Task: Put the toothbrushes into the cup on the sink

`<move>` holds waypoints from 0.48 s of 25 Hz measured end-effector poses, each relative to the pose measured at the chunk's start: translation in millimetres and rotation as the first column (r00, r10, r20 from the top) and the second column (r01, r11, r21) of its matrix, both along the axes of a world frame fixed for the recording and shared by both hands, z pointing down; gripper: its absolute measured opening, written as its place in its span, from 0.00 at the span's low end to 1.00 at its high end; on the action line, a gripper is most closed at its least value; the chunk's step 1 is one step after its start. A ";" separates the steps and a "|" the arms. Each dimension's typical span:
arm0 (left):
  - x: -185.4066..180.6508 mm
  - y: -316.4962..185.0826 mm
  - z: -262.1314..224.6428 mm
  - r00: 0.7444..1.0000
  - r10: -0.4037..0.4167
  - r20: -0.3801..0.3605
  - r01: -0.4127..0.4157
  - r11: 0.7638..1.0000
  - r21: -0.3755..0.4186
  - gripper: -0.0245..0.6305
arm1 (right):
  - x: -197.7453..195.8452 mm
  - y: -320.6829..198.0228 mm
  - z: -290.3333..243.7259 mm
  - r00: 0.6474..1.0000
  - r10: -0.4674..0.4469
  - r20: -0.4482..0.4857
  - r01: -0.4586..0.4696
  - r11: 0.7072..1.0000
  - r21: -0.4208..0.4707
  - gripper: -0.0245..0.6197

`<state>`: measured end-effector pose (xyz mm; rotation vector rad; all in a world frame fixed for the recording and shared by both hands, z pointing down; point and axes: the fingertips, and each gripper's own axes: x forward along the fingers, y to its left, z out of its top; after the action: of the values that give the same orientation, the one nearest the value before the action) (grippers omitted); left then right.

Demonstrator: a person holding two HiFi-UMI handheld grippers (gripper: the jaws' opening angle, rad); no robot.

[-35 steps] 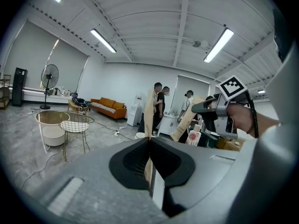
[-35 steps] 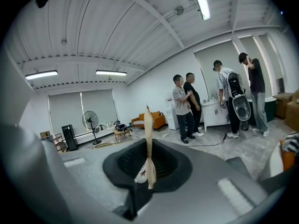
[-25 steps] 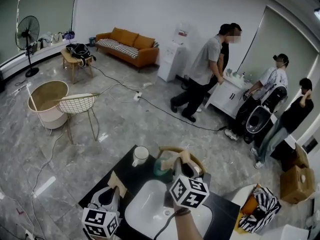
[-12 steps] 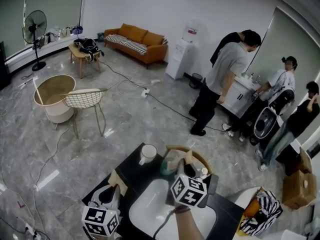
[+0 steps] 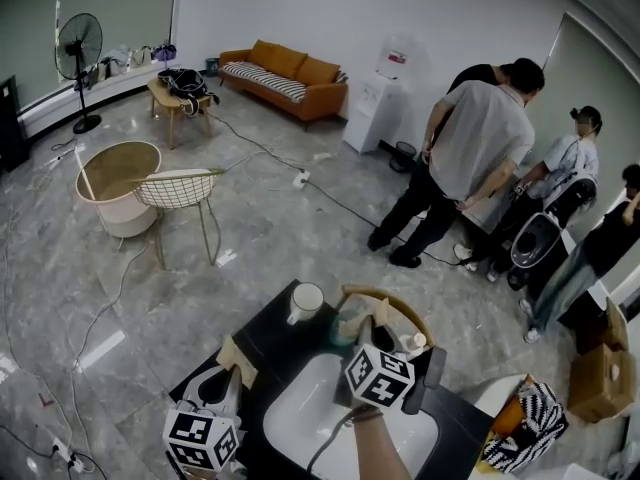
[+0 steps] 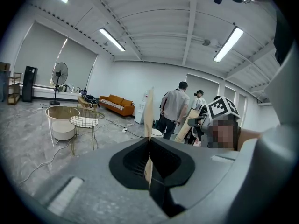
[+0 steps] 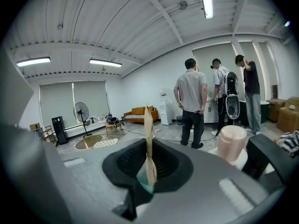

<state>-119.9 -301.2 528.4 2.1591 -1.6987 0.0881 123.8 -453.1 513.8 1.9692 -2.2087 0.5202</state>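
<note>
At the near edge of the head view, the left gripper (image 5: 228, 373) hangs over the black countertop (image 5: 265, 343) at nine o'clock from the white oval sink basin (image 5: 300, 418). Its own view shows its tan jaws (image 6: 150, 96) pressed flat together with nothing between them. The right gripper (image 5: 355, 326) is over the basin's far rim at about one o'clock. Its jaws (image 7: 147, 112) are clamped on a teal toothbrush (image 7: 141, 180), of which only a short stretch shows low between the pads; from above it is a teal patch (image 5: 338, 333) just beside the jaw tips. The white cylindrical cup (image 5: 306, 301) stands upright on the countertop at twelve o'clock from the basin, just left of the toothbrush and apart from it. A round wooden-rimmed basket (image 5: 405, 313) sits at one o'clock, with a pink-capped bottle (image 5: 411, 344) near its rim. Farther out on the grey marble floor, a wire chair (image 5: 180, 190) and a round tan tub (image 5: 118, 178) stand at ten o'clock. A person in a grey shirt (image 5: 470, 158) stands at one o'clock, with others just beyond. An orange sofa (image 5: 285, 71) lines the far wall at eleven o'clock.
</note>
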 end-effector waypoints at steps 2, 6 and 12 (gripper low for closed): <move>0.6 1.0 0.4 1.000 0.000 0.000 0.000 1.000 0.000 0.05 | -0.9 0.5 2.5 1.000 -0.003 0.006 0.003 1.000 -0.008 0.16; 2.8 2.9 -0.8 1.000 0.007 0.001 -0.007 1.000 -0.001 0.05 | 0.3 4.2 3.8 1.000 0.005 -0.010 -0.005 1.000 -0.018 0.30; 9.1 4.4 -0.3 1.000 0.024 0.004 -0.024 1.000 0.000 0.05 | 9.8 13.6 -5.8 0.999 0.034 -0.031 -0.034 0.999 0.007 0.31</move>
<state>-110.8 -296.9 528.1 2.1811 -1.6752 0.0988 133.6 -439.5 508.0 2.0073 -2.1651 0.4843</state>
